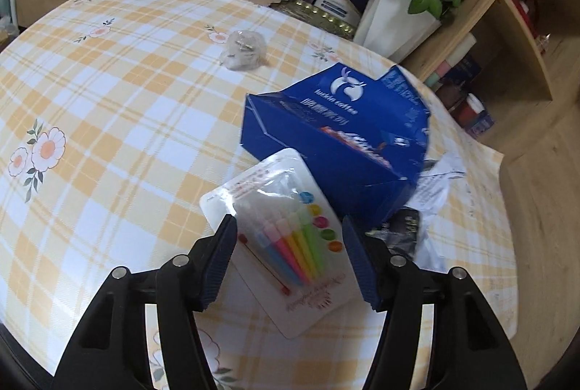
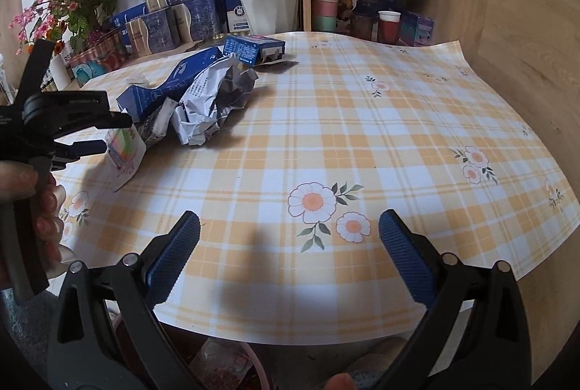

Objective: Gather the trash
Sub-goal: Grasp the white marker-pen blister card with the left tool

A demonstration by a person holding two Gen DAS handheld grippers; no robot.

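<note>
Between the spread fingers of the left hand-held gripper (image 1: 288, 237) lies a blister pack of coloured markers (image 1: 286, 237), flat on the tabletop (image 1: 108, 100); the blue pads stand on either side of it with a gap showing, so nothing is clamped. Just beyond the pack, touching its far edge, sits a torn blue coffee carton (image 1: 337, 140). Crumpled white paper (image 1: 438, 183) and a dark wrapper (image 1: 406, 230) lie beside the carton toward the tabletop's right edge. Well apart, nearer the far edge, rests a small crumpled ball of clear plastic (image 1: 244, 51).

From the right wrist view, the right hand-held gripper (image 2: 290, 245) hangs over the near edge of the tabletop with its jaws wide apart and empty, above a printed flower. The trash pile sits toward the far left corner: carton, crumpled paper (image 2: 203, 100) and a small blue box (image 2: 253, 49) behind them. A person's hand (image 2: 25, 194) grips the left tool at the left border.
</note>
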